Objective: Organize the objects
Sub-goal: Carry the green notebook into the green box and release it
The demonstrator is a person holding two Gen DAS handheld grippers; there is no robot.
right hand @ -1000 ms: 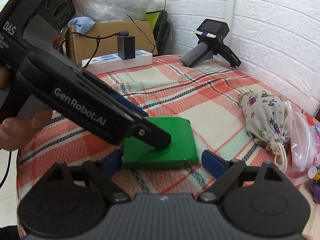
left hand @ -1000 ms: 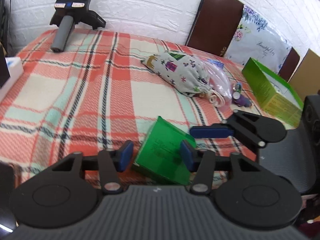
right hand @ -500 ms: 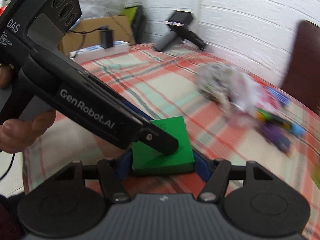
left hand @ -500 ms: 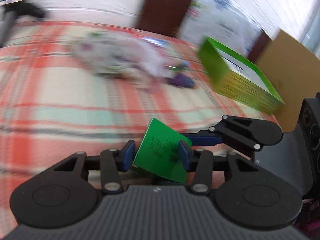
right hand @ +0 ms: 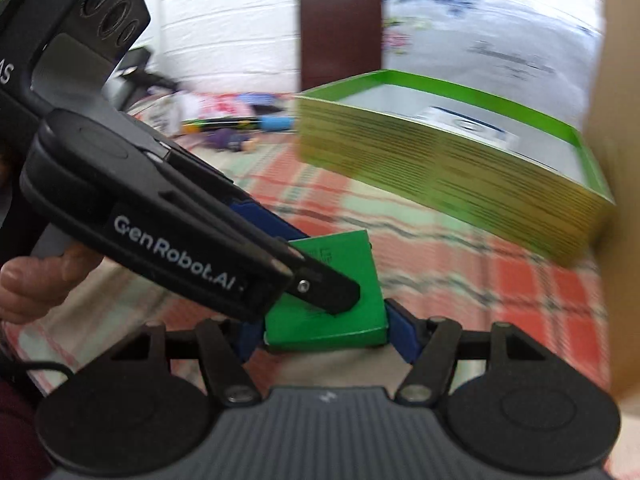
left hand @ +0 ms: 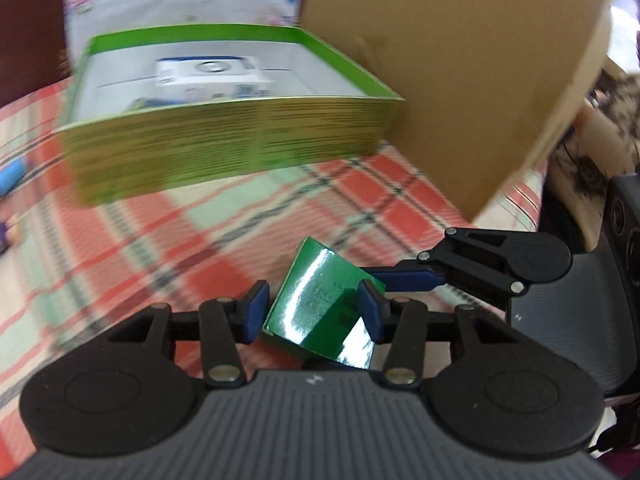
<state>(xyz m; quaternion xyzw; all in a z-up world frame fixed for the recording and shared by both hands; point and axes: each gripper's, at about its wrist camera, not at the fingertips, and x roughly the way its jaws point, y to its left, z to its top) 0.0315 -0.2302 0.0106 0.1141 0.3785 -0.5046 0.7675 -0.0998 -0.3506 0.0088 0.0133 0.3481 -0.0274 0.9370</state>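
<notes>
An open green box (left hand: 224, 148) stands on the plaid-covered desk (left hand: 168, 240) just beside a brown cardboard panel (left hand: 460, 72), with a white, blue-printed packet (left hand: 208, 76) lying inside it. In front of it, a small green carton (left hand: 320, 308) is held tilted above the cloth. The left tongs (left hand: 314, 312) and the right tongs (right hand: 324, 330) both grip it from opposite sides.

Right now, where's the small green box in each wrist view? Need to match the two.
Left wrist: small green box at bottom centre, tilted, between the left gripper jaws, with the right gripper reaching in from the right.
Right wrist: small green box at lower centre, clamped in the right gripper, the left gripper crossing over it from the left.
Shared landmark: open lime-green tray beyond it on the plaid cloth.
</notes>
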